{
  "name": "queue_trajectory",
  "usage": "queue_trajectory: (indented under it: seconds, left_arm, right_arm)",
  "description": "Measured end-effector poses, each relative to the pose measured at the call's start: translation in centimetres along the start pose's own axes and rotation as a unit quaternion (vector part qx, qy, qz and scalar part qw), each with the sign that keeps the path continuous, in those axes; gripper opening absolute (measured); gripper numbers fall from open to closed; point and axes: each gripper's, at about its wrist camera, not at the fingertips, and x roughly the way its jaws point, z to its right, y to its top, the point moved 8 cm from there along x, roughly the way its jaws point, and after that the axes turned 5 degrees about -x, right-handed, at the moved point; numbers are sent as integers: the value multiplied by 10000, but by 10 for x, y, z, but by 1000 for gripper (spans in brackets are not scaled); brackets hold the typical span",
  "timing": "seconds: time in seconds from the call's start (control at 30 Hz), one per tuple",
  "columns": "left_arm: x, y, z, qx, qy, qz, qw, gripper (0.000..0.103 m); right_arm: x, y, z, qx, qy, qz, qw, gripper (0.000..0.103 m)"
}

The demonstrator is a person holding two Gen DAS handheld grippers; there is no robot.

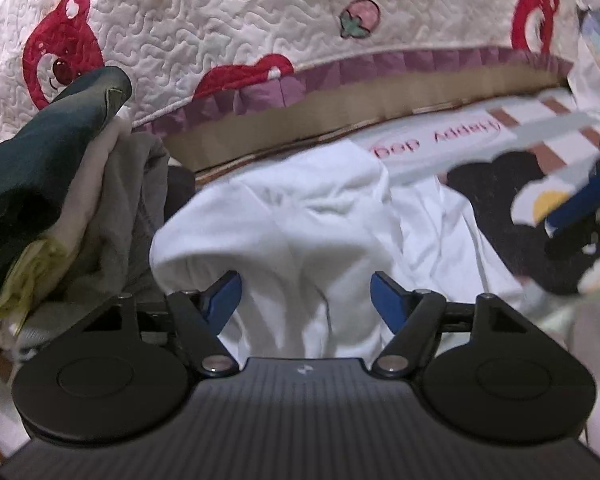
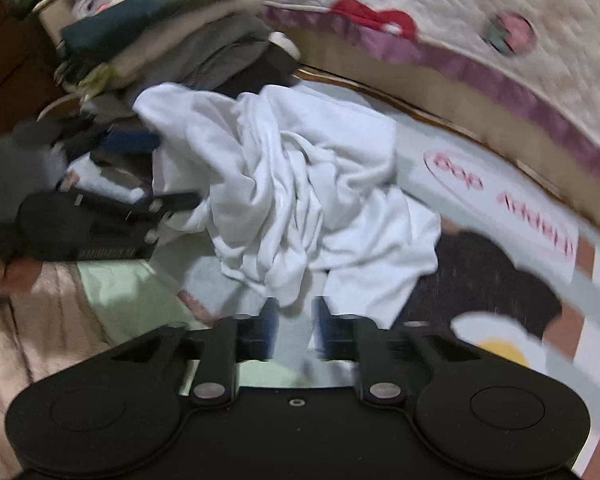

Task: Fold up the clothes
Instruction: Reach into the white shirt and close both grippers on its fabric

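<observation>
A crumpled white garment (image 1: 300, 220) (image 2: 300, 184) lies in a heap on a printed floor mat (image 2: 500, 216). My left gripper (image 1: 306, 298) stands open, with a thick bulge of the white cloth between its blue fingers (image 1: 224, 296). In the right wrist view its black body (image 2: 92, 224) reaches into the heap from the left. My right gripper (image 2: 296, 316) is at the heap's near edge with its jaws narrow. A small lobe of white cloth sits between its fingertips. Blur hides whether the pads press on it. In the left wrist view, the right gripper (image 1: 580, 208) shows at the right edge.
A stack of folded clothes (image 1: 60, 160) (image 2: 172, 28), dark green on top, stands left of the heap against the bed. A quilted bedspread with red bears (image 1: 260, 20) (image 2: 480, 0) hangs behind. A hand (image 2: 4, 272) and pink fabric (image 2: 40, 340) are at lower left.
</observation>
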Motion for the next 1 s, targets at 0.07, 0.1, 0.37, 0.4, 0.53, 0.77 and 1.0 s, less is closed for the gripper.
queue_trajectory:
  seconds: [0.07, 0.1, 0.37, 0.4, 0.53, 0.77, 1.0]
  left_arm:
    - [15, 9, -1, -11, -21, -26, 10000, 71]
    - [23, 13, -1, -10, 32, -53, 10000, 71]
    - [65, 2, 6, 228, -298, -92, 9993, 83]
    - [66, -3, 6, 260, -347, 111, 9990, 85]
    - [79, -18, 7, 700, -448, 641, 9945, 88]
    - [93, -2, -1, 100, -1312, 310, 9908, 100]
    - [97, -26, 7, 807, -852, 531, 9917, 100]
  right_arm:
    - [15, 3, 13, 67, -83, 43, 9999, 17]
    - [25, 3, 21, 196, -121, 17, 9997, 17]
    - [84, -25, 79, 581, -330, -1160, 9910, 41]
    - [86, -29, 86, 700, -257, -1210, 9898, 47]
    - [97, -46, 119, 1745, 128, -1098, 9784, 60]
    - [136, -61, 136, 3687, 365, -543, 9272, 68]
    - [122, -37, 78, 1426, -374, -573, 9874, 6]
